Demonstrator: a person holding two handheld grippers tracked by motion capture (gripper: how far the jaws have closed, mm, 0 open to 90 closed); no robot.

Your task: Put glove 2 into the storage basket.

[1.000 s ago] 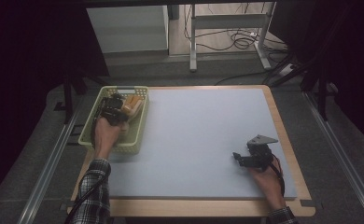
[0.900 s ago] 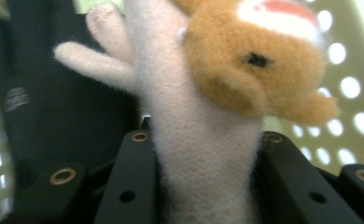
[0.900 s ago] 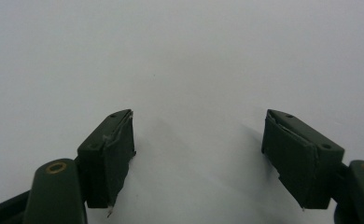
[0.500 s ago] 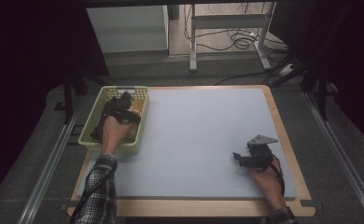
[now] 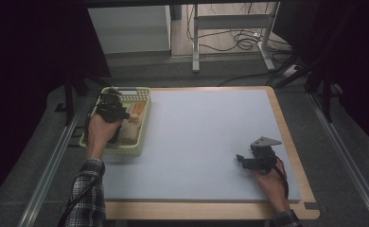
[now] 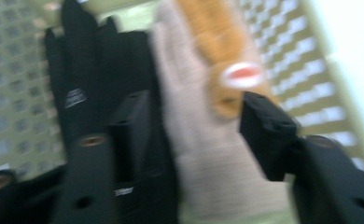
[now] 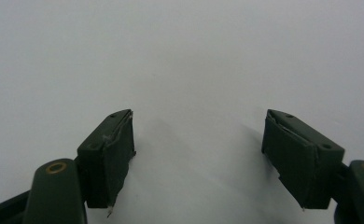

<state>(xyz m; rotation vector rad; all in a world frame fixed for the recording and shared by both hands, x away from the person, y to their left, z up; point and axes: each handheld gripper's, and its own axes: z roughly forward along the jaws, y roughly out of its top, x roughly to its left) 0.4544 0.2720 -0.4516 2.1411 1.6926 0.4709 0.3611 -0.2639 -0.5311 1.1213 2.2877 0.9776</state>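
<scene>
**Left gripper over the glove basket, right gripper parked on the mat**

At about nine o'clock on the table, a pale green basket (image 5: pixel 142 124) is seen at the left edge of the light blue mat (image 5: pixel 201 142). The left gripper (image 5: pixel 110 108) is held over the basket by the person's left hand (image 5: pixel 99 135), a plaid sleeve (image 5: pixel 85 194) trailing toward six o'clock. In the left gripper view, which is blurred, the gripper (image 6: pixel 194 135) is seen with its jaws apart; they have just been closing, and the beige glove (image 6: pixel 203 154) lies between them, though it cannot be told whether the pads press on it. A black glove (image 6: pixel 84 88) is found just beside the beige one, toward nine o'clock in that view, partly under the left jaw. An orange glove (image 6: pixel 217 56) with a red and white label lies against the beige glove toward one o'clock. All three gloves are held inside the basket, whose lattice wall (image 6: pixel 292 60) is seen at two o'clock.

At about four o'clock on the table, well apart from the basket, the right gripper (image 5: pixel 241 160) is rested on the mat in the right hand (image 5: pixel 270 182). In the right gripper view its jaws are seen spread wide over the bare mat (image 7: pixel 180 56), with nothing between them.
</scene>
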